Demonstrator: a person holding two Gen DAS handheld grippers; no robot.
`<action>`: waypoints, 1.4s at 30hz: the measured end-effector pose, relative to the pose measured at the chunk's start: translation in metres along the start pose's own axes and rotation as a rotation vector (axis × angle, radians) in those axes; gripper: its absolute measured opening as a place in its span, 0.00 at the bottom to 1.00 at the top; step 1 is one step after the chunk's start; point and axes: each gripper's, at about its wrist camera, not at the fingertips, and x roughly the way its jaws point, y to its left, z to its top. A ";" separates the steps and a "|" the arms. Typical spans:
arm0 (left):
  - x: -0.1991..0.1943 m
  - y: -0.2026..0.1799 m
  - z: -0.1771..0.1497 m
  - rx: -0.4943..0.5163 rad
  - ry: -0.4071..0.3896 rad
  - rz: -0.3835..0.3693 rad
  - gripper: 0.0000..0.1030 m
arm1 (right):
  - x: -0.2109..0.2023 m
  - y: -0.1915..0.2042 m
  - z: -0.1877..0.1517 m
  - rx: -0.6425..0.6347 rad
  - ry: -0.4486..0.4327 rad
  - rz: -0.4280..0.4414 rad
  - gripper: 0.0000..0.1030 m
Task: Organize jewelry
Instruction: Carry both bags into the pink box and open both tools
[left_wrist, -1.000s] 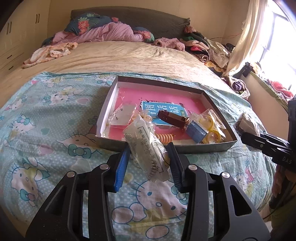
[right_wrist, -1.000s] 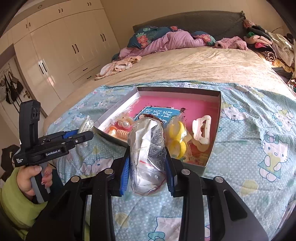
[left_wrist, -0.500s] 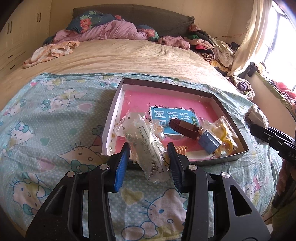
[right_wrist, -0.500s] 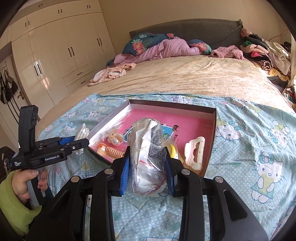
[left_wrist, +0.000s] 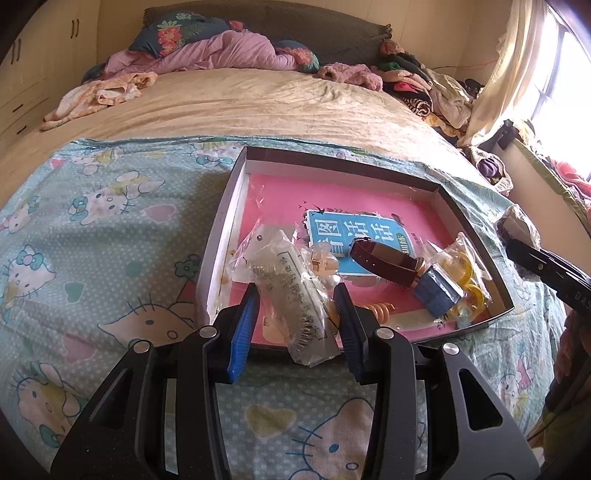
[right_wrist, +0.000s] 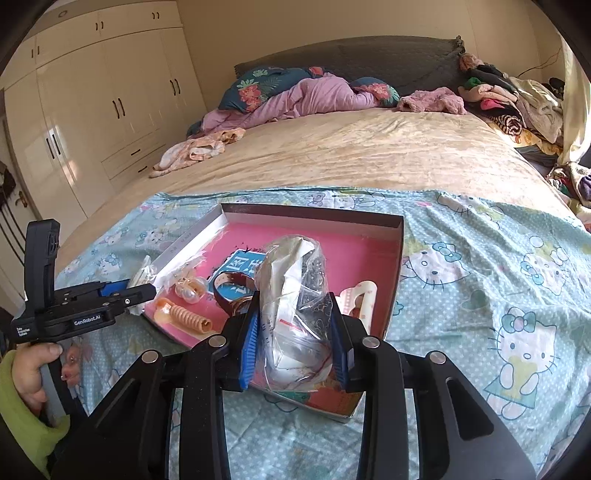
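Left gripper (left_wrist: 295, 321) level, clamped on a long clear packet (left_wrist: 291, 291) over the near edge of the box (left_wrist: 218, 251), right gripper (right_wrist: 294, 343) pinching a crumpled clear bag (right_wrist: 295, 291) above the box's near corner, watch (left_wrist: 388, 260) and yellow rings (left_wrist: 465, 280) inside, bed (left_wrist: 258, 107) beyond.

Daylit bedroom, sharply rendered, with strong fisheye bending at the edges.

Daylight is admitted from the window (left_wrist: 561, 92) at the far right, which is blown out to white. Soft shadows are cast leftward inside the box (left_wrist: 236, 206). Glare is seen on the wardrobe doors (right_wrist: 59, 147). Corners are vignetted black; straight lines are curved toward the rims.
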 end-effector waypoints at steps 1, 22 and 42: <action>0.001 0.001 0.000 0.002 0.002 0.001 0.32 | 0.001 -0.001 0.000 0.003 0.000 -0.004 0.30; 0.018 0.008 0.003 0.014 0.020 0.025 0.32 | 0.029 -0.013 -0.003 0.025 0.035 -0.048 0.30; 0.019 0.007 0.002 0.012 0.022 0.020 0.32 | 0.036 -0.007 -0.010 0.045 0.059 -0.025 0.37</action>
